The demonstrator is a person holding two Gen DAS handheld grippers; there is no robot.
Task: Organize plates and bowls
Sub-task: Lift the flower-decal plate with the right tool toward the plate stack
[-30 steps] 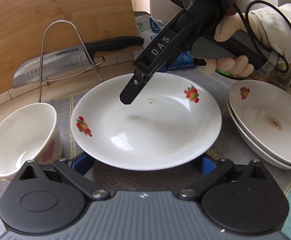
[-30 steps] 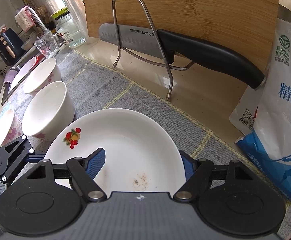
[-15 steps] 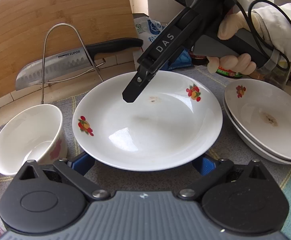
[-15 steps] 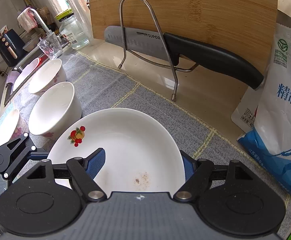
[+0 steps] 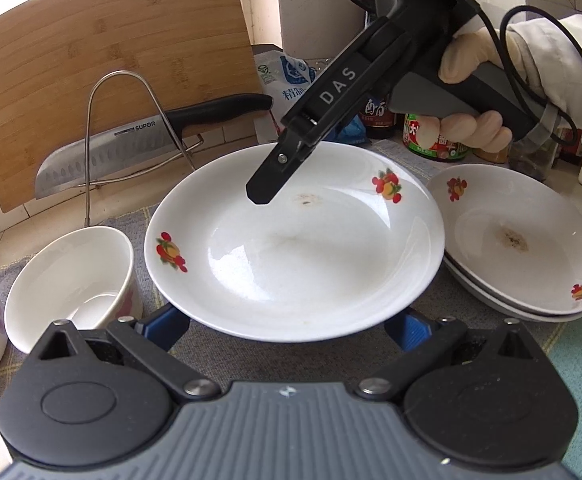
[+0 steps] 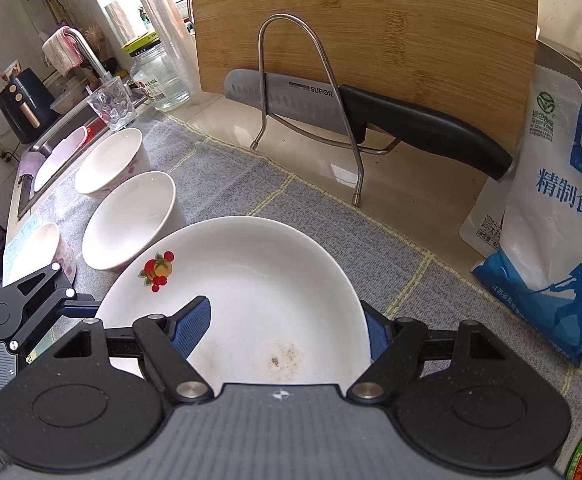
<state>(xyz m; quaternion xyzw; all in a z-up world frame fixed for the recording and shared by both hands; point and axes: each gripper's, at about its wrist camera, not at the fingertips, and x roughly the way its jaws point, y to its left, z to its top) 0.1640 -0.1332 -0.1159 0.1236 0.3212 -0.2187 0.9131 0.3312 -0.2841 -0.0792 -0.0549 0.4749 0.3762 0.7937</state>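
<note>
In the left wrist view, two flower plates (image 5: 523, 240) sit one on top of the other on the right. That part looks done. One more flower plate (image 5: 299, 256) is in the middle, not on the pile yet. A white bowl (image 5: 71, 272) stands alone just beside it on the left, so I think the bowls need sorting too.

The left claw (image 5: 287, 322) is open wide. The near edge of the middle plate covers its blue tips, and it has hold of nothing. The right claw (image 5: 263, 194) points down at the far side of that plate.

In the right wrist view, three bowls (image 6: 131, 216) stand in a row on the grey mat (image 6: 227, 184), not inside each other. The right claw (image 6: 285, 328) is about half open. One blue finger is over the inside of the plate (image 6: 251, 280) and the other is outside its edge. I cannot tell if it is pinching the plate.
</note>
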